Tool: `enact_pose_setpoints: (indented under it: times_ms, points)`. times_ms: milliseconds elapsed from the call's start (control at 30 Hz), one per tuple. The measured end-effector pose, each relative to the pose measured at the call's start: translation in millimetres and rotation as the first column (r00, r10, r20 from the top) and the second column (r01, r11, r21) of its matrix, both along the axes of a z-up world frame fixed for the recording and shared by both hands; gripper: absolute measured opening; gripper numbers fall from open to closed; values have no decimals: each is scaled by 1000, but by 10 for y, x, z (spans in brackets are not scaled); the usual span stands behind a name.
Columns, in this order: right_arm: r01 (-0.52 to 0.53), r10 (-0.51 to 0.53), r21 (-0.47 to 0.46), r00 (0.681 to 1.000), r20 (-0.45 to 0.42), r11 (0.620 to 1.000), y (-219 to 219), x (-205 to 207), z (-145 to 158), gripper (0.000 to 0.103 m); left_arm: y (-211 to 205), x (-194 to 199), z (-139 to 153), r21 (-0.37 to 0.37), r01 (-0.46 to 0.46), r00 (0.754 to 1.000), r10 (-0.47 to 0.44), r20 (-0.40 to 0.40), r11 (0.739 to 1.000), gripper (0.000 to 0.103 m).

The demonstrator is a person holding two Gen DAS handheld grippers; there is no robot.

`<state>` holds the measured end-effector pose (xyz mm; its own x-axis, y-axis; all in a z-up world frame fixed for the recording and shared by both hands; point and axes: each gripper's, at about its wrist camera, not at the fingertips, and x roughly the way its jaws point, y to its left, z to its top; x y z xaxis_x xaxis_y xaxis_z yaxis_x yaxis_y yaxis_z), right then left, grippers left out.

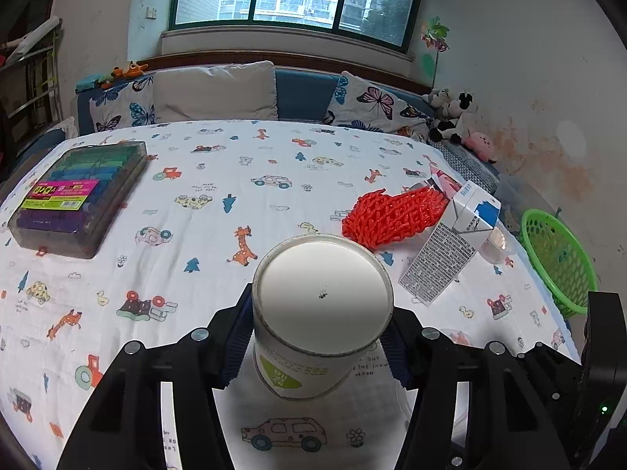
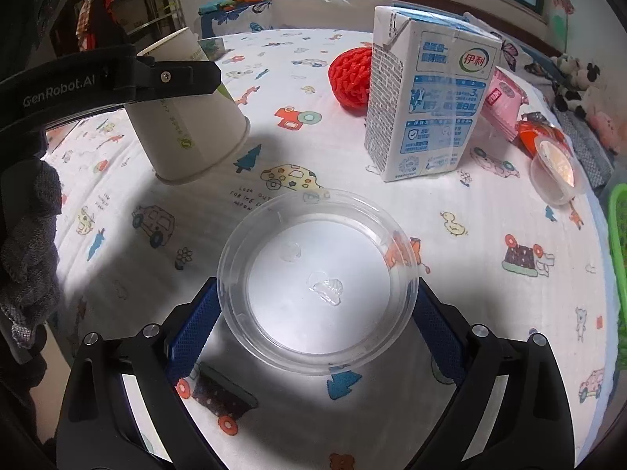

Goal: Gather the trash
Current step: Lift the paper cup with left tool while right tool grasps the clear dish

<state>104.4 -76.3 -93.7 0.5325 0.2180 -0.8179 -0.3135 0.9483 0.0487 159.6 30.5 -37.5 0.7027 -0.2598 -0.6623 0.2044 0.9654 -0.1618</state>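
My left gripper point(image 1: 315, 337) is shut on a white paper cup point(image 1: 321, 313), held bottom toward the camera above the table; the cup also shows in the right wrist view point(image 2: 188, 117). My right gripper point(image 2: 317, 321) is shut on a clear plastic lid point(image 2: 317, 286), held flat above the cloth. A blue and white milk carton point(image 2: 427, 98) stands upright ahead of it, and also shows in the left wrist view point(image 1: 458, 235). A red foam net point(image 1: 392, 215) lies beside the carton. A pink wrapper point(image 2: 503, 105) and a small clear jelly cup point(image 2: 556, 172) lie to the right.
A green mesh basket point(image 1: 560, 258) stands off the table's right edge. A plastic case of coloured markers point(image 1: 78, 196) lies at the left. The table point(image 1: 235, 196) wears a cartoon-print cloth. Pillows and soft toys line the bench behind.
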Motion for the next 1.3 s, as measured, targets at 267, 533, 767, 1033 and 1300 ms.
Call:
enact_pose_setpoints:
  times_ms: [267,533,767,1033,1300]
  points:
    - [29,-29,92,1000,-10,995,-205,-96,114,92,-56,-85,74,-2,27,1000,-27,17,1000,56]
    - [69,-73,143,997,24,987,-473,-250,324,92,-198,-189,177,-16,73,997,-72,25,997,56]
    - [147,-162,203,985,60,968,-930,-348,560,92,-452,-292,332,-23,138,989,-136,52,990,56]
    - [283,-311,218,945,104,934,-1651,-341,768,92,-909,-307,475,-8,239,969,-238,69,971,56]
    - [464,-486,186,869,96,866,-2624,-233,765,92,-1436,-222,573,3,322,944,-322,75,947,56]
